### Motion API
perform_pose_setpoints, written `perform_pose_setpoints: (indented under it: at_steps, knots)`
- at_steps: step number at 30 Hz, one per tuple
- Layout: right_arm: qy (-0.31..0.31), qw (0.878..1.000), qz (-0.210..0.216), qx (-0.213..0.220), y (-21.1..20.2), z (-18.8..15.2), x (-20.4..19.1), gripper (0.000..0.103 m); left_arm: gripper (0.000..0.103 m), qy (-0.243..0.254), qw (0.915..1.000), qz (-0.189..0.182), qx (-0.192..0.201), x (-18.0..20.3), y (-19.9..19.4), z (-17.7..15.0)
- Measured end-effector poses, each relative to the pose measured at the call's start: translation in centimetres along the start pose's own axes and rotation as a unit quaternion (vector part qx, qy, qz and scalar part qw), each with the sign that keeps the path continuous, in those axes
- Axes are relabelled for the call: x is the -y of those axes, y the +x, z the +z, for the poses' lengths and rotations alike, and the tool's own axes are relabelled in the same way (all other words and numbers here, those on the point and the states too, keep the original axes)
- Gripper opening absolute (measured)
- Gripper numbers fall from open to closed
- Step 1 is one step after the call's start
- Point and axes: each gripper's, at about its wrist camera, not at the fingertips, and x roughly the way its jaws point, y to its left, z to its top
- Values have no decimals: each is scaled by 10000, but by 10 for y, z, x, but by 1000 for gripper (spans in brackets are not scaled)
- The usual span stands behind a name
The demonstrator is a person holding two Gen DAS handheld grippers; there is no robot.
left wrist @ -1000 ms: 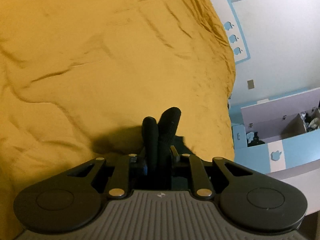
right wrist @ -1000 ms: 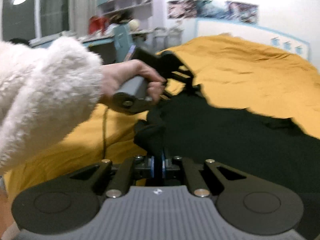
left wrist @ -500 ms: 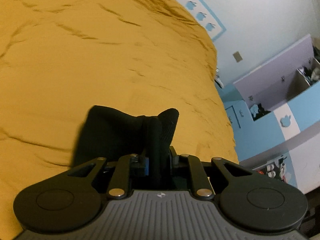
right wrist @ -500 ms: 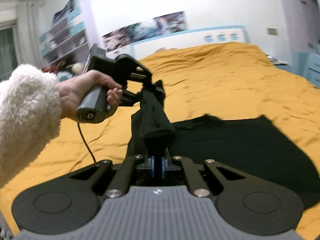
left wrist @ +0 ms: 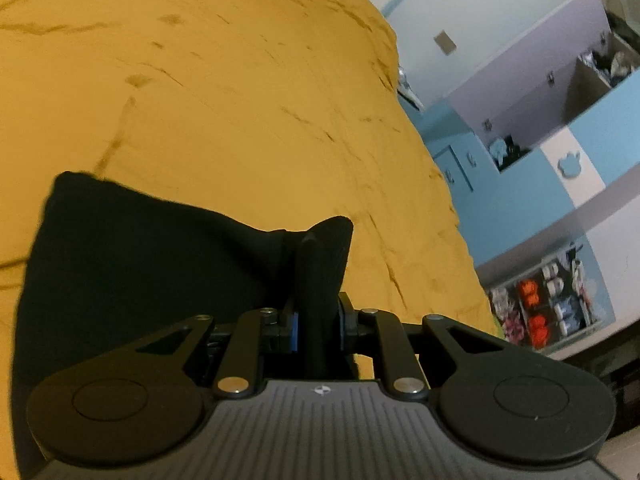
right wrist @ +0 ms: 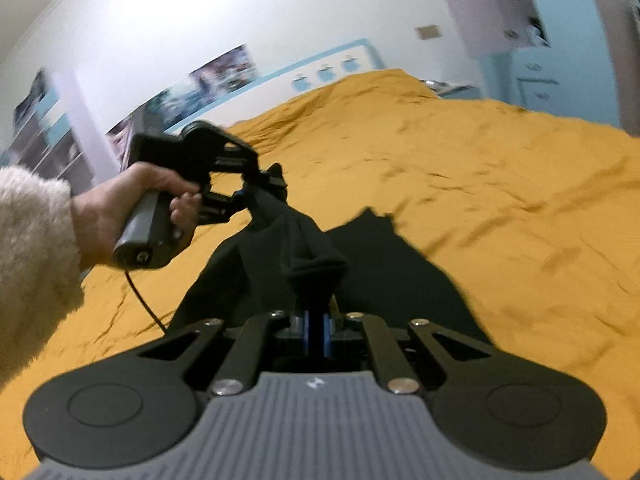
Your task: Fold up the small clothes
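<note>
Two grippers share one black garment (right wrist: pixel 384 264) above the bed (right wrist: pixel 500 184), whose mustard cover serves as the landmark here. The left gripper (right wrist: pixel 260 188), carried by a hand (right wrist: pixel 120 208) in a fluffy pale sleeve (right wrist: pixel 32 264), is clenched on a bunched corner of the cloth; its own view shows the fabric (left wrist: pixel 152 264) wadded between the pads and draping away to the left. The right gripper (right wrist: pixel 316 320) is pinched tight on another bunch of the same edge, which rises as a dark roll straight ahead of it. The rest of the garment trails down onto the bed cover, its far hem lying flat toward the middle of the bed.

The step in hand looks like lifting and spreading one edge of the garment, not yet a fold. The next move probably calls for drawing the two grips apart until the held edge is taut, then lowering it flat on the bed, or carrying it over the trailing part to make the first fold.

Open room is generous: bare cover stretches beyond the garment toward the headboard (right wrist: pixel 328 68) and to its right. The bed's right edge drops off toward blue and white cabinets (left wrist: pixel 560 152), so the cloth is best kept toward the bed's middle
</note>
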Motion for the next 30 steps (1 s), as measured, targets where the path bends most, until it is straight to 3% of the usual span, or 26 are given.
perform_pose_setpoints:
  at_steps: [6,13,15,16,17,20,22,24,26,30]
  knots:
    - [448,9989,-95,-128,7,-1,37,1,18,397,9984,297,-254,33,32,-22]
    - [799,9964,-9,-285,12,-2,54,1,18,501,9958,624,-449,41,53,-37]
    - [885,9953,-73,-376,16,-6,58,2,22,637,9928,786,-641,45,63,-37]
    - [964,9944,-108,-408,17,-7,62,3,36,695,9915,811,-741,48,70,-36]
    - [1024,9937,-174,-423,18,-9,65,8,56,803,9893,853,-869,51,76,-36]
    - [994,9936,-384,-370,14,-7,70,14,62,1021,9857,919,-973,59,81,-33]
    - [969,9937,-514,-225,5,-2,69,21,62,949,9854,948,-1053,64,73,-29]
    - [704,9938,-862,22,-5,5,65,40,62,951,9873,778,-1004,66,56,-27]
    - [511,9927,-1061,274,-16,11,62,43,62,1213,9865,606,-919,68,28,-30]
    - [647,9936,-829,411,-25,15,70,44,62,1592,9839,503,-631,46,-37,-64]
